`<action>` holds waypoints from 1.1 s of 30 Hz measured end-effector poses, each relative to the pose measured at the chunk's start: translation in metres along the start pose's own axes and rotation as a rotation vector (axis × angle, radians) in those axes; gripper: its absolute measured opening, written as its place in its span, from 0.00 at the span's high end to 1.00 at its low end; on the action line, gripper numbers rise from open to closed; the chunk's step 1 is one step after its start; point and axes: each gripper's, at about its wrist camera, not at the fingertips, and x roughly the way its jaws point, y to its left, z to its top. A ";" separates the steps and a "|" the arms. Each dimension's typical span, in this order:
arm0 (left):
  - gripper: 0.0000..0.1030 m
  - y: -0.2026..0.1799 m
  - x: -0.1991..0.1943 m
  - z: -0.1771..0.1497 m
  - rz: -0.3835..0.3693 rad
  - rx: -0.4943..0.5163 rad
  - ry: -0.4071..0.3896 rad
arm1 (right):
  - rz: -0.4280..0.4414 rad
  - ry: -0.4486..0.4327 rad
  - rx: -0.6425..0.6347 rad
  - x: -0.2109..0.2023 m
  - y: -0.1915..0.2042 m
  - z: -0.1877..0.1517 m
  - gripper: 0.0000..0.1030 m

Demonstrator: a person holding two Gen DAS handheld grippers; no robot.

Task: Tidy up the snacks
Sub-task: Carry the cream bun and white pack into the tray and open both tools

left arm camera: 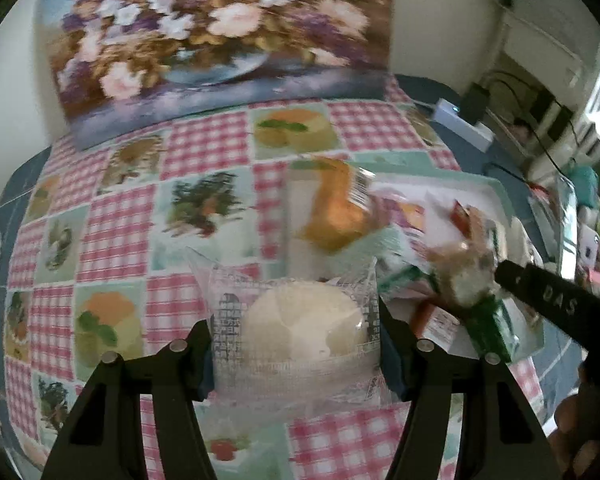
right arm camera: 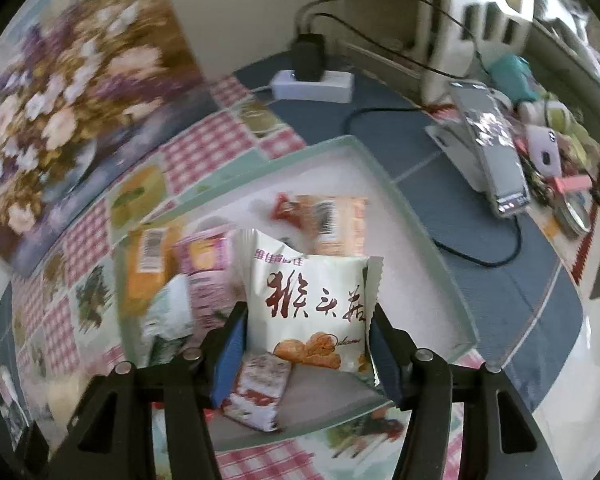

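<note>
- The tray (right arm camera: 432, 248), pale with a green rim, lies on the surface (left arm camera: 204, 148) under a checked cloth. It already has several snack packets inside: an orange one (right arm camera: 144, 264), a pink one (right arm camera: 208, 256) and a red-and-orange one (right arm camera: 324, 216).
- The left hand-held gripper (left arm camera: 296, 336) is closed about halfway on a clear-wrapped round white bun (left arm camera: 300, 328). It is over the cloth, just beside the tray and not yet inside.
- The right hand-held gripper (right arm camera: 306, 332) is clamped the same way on a white biscuit packet (right arm camera: 312, 304) with red letters, held above the tray.
- A small red-and-white packet (right arm camera: 260, 388) lies in the tray's near end.
- I judge the sorting is well on: these two snacks remain to put down. Whether others wait elsewhere I cannot tell.
</note>
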 end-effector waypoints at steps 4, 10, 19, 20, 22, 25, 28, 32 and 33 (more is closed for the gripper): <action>0.36 -0.013 0.008 -0.004 -0.030 0.030 0.034 | 0.007 0.018 0.027 0.004 -0.013 0.004 0.40; 0.36 -0.021 0.028 -0.009 -0.048 0.053 0.071 | 0.020 0.052 -0.019 0.014 -0.002 0.000 0.40; 0.33 -0.036 0.040 -0.010 -0.037 0.131 0.005 | -0.013 0.084 -0.067 0.034 0.013 -0.008 0.38; 0.32 -0.037 0.042 -0.010 -0.033 0.136 0.002 | -0.022 0.079 -0.075 0.035 0.014 -0.008 0.37; 0.31 -0.036 0.044 -0.009 -0.037 0.134 -0.004 | -0.032 0.076 -0.090 0.036 0.017 -0.007 0.36; 0.30 -0.034 0.045 -0.007 -0.052 0.115 -0.003 | -0.004 0.083 -0.080 0.036 0.016 -0.006 0.29; 0.29 -0.034 0.044 -0.008 -0.050 0.115 -0.002 | 0.033 0.087 -0.068 0.034 0.016 -0.005 0.20; 0.19 -0.036 0.041 -0.009 -0.055 0.124 -0.005 | 0.049 0.063 -0.062 0.027 0.015 -0.003 0.10; 0.19 -0.037 0.039 -0.009 -0.056 0.127 -0.009 | 0.053 0.057 -0.057 0.025 0.015 -0.002 0.09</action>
